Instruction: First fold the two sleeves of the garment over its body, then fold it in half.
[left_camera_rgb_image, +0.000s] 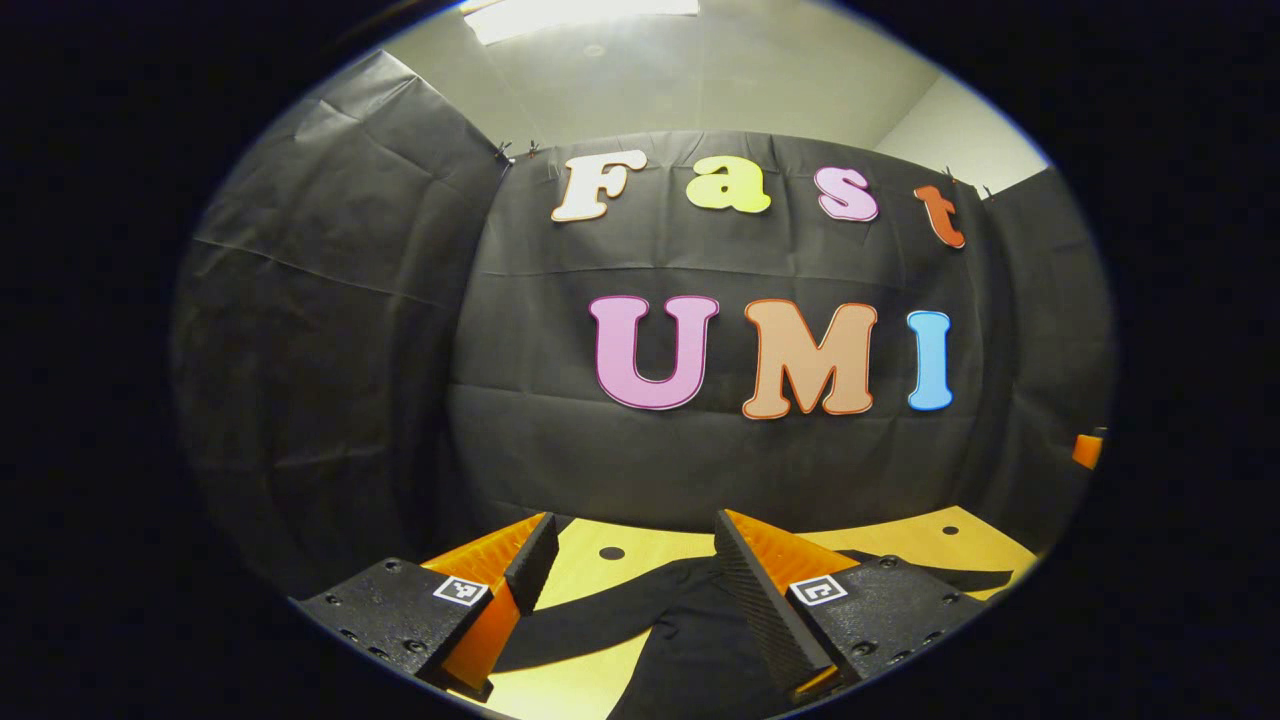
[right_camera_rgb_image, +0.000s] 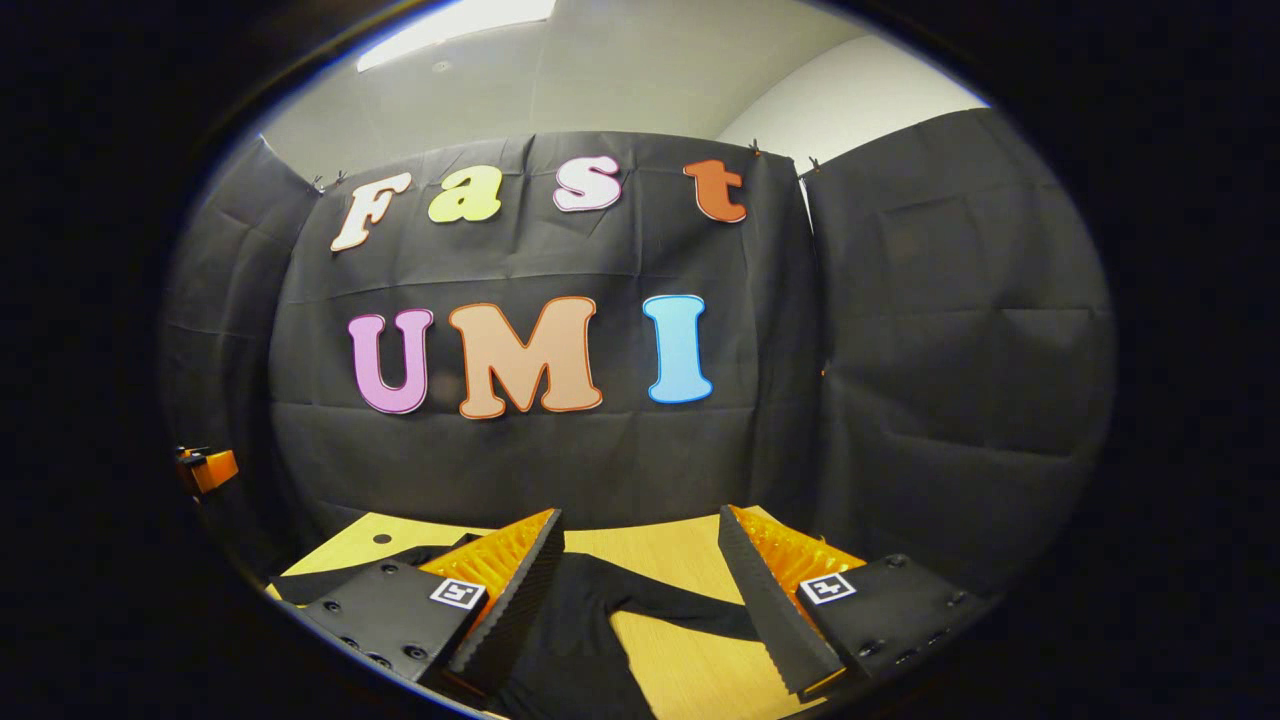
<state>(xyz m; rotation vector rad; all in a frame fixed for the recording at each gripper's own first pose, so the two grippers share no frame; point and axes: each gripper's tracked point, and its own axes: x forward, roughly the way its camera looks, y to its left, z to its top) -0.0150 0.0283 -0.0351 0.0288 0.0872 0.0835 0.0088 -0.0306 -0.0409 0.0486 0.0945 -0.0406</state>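
While both grippers hover open, a black garment (left_camera_rgb_image: 690, 630) lies on the table (left_camera_rgb_image: 590, 570).
Left gripper (left_camera_rgb_image: 630, 580) view shows a sleeve running far right; right gripper (right_camera_rgb_image: 640, 580) view shows sleeves on both sides.

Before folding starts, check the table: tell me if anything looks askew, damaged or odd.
Nothing stands out. A dark garment lies on the wooden table with its sleeves spread out, not yet folded. The left claw and the right claw hang open above it, gripping nothing.
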